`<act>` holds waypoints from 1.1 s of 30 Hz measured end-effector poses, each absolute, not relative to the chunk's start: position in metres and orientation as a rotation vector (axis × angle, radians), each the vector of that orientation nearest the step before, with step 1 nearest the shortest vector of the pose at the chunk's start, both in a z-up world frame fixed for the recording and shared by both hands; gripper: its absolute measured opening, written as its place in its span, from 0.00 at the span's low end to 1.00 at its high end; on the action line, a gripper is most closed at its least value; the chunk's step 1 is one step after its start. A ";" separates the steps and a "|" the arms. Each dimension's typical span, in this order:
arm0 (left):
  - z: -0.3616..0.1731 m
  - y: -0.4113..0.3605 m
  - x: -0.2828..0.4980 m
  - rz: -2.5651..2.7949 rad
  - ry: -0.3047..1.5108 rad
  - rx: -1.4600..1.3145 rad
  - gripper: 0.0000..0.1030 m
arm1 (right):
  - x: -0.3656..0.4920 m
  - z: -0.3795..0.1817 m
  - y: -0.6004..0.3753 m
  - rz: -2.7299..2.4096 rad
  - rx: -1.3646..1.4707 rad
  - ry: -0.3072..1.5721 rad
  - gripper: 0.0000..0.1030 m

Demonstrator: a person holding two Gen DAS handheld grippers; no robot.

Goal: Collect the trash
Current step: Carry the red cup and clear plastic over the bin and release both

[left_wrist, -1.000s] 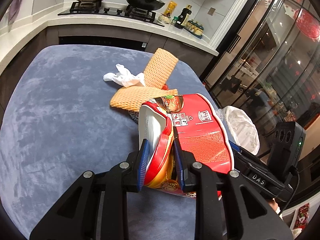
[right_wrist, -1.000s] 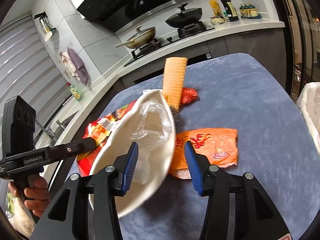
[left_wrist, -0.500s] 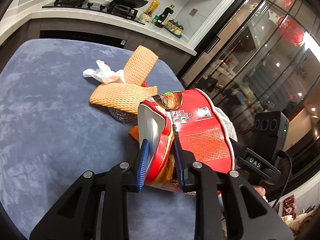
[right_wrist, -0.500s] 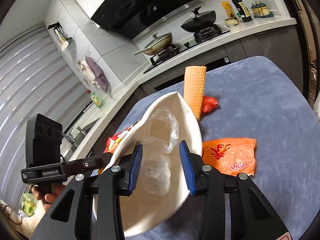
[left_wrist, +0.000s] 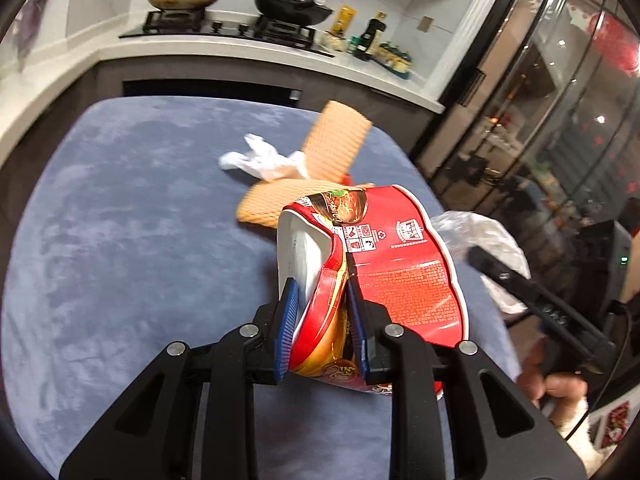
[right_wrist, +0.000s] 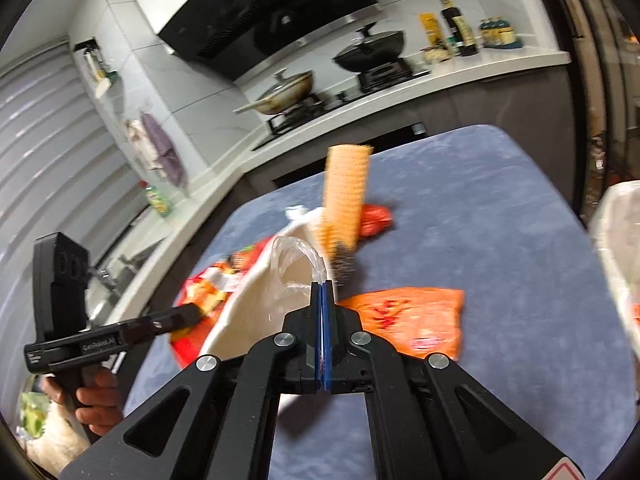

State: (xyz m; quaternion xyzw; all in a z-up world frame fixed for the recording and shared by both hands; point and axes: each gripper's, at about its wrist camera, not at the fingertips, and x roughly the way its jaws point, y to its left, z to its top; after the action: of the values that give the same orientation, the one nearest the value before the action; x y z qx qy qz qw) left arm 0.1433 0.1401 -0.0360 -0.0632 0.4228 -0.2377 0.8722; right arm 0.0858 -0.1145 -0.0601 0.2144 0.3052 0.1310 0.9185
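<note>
1. The right gripper (right_wrist: 322, 292) has just closed; its blue pads meet, pinching the clear plastic film (right_wrist: 294, 264) that lies inside the noodle bowl (right_wrist: 256, 300).
2. The left gripper (left_wrist: 320, 316) is narrowly parted and clamped on the crumpled wall of that red instant noodle bowl (left_wrist: 400, 264), one pad inside, one outside.
3. Just right of the right gripper's tips, an orange snack wrapper (right_wrist: 404, 316) lies flat on the blue-grey table (right_wrist: 480, 208).
4. Beyond the bowl stands a folded orange waffle cloth (left_wrist: 336, 148), a crumpled white tissue (left_wrist: 260, 160) beside it and a red wrapper (right_wrist: 374, 220) behind.
5. Far right, off the table edge, is a white bin bag (right_wrist: 616, 248).
</note>
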 end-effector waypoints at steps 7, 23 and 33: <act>-0.026 0.142 0.140 -0.348 0.830 -0.014 0.23 | 0.072 -0.052 -0.144 0.105 0.412 0.614 0.01; 0.043 0.035 0.131 -0.458 0.653 0.154 0.23 | 0.040 0.008 -0.230 -0.124 0.347 0.493 0.01; 0.042 -0.100 0.128 -0.579 0.596 0.287 0.23 | 0.018 0.011 -0.313 -0.291 0.323 0.516 0.01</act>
State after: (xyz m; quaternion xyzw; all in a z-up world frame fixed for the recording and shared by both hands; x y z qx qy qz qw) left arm 0.1283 -0.0996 0.0418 0.1387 0.2885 -0.2804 0.9050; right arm 0.0184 -0.3125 0.0110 0.1585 0.2533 -0.1430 0.9435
